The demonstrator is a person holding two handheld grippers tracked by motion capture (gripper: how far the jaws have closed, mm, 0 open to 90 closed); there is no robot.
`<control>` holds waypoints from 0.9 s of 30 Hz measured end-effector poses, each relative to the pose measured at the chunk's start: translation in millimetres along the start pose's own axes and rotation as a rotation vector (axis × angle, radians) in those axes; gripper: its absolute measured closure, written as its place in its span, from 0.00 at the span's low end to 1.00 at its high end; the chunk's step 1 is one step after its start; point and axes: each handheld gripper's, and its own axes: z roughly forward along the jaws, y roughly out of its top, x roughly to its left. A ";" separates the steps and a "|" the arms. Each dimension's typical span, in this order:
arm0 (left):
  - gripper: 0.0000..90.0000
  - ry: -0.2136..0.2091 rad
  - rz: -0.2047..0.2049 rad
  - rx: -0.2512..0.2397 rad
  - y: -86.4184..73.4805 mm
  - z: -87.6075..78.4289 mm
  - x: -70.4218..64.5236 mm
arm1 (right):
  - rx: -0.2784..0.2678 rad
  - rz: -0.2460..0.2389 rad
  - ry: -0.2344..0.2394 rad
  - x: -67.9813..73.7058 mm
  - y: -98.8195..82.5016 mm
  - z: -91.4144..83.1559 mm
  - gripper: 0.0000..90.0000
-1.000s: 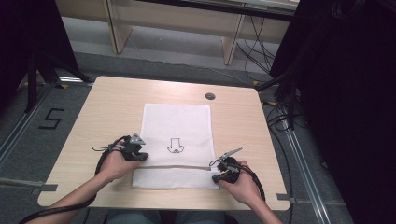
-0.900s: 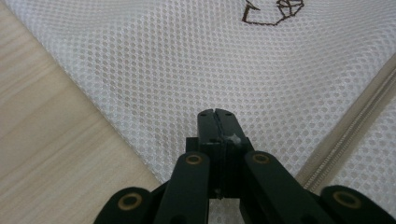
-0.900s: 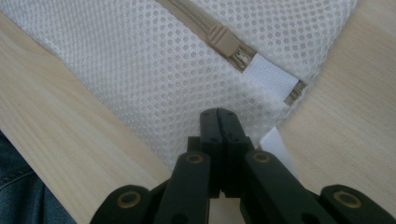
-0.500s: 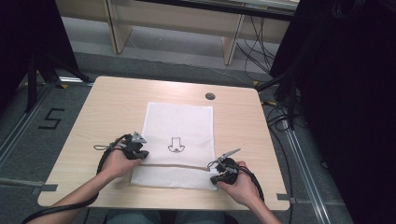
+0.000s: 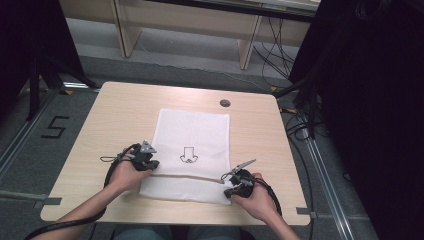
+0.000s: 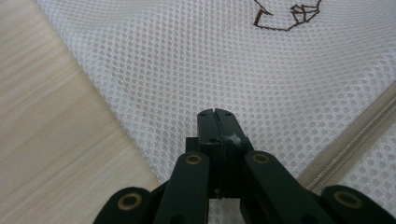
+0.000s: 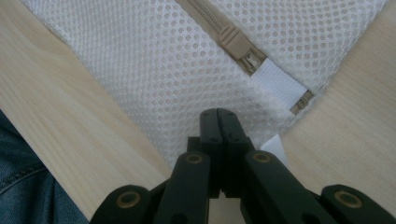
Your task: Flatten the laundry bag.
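Item one: a white mesh bag, laid flat on the wooden surface, long side running away from us, near edge close to the surface's front edge. We note a small brown outline print about mid-bag, and a tan zip crossing the bag from side to side near our end. In the right gripper view the zip's slider sits closed against a white tab at the bag's edge.

Item two: left gripper, in our left hand, resting at the bag's left edge just above the zip line. Its fingers are pressed fully together; in the left gripper view the tips lie on the mesh, and we cannot tell whether any mesh is pinched between them.

Item three: right gripper, in our right hand, at the bag's near right corner beside the zip's end. Fingers likewise fully closed, tips over the mesh corner; whether they pinch it we cannot tell.

Item four: a round grommet in the surface, beyond the bag's far right corner.
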 end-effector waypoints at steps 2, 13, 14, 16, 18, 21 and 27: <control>1.00 0.001 0.001 0.000 0.0 -0.1 0.1 | -0.009 -0.012 0.006 -1.0 -0.1 0.3 1.00; 0.99 0.022 0.004 -0.014 -1.3 0.3 1.0 | 0.003 -0.022 0.016 3.0 0.5 0.8 1.00; 0.99 0.024 -0.001 -0.012 -1.4 0.0 0.5 | 0.001 -0.022 0.017 2.7 0.5 0.9 1.00; 0.99 0.021 -0.006 -0.009 -2.0 -0.4 -1.2 | -0.003 -0.017 0.019 1.5 0.2 1.2 1.00; 0.99 0.032 0.014 -0.001 -2.1 -1.6 -1.4 | -0.004 -0.015 0.023 0.8 -0.1 1.2 1.00; 0.99 0.030 0.001 -0.009 -2.4 -1.2 -1.9 | -0.003 -0.016 0.024 0.8 0.1 1.2 1.00; 0.96 0.036 0.010 -0.015 -3.0 -3.0 -1.9 | 0.005 0.016 0.041 2.2 -0.1 0.3 0.98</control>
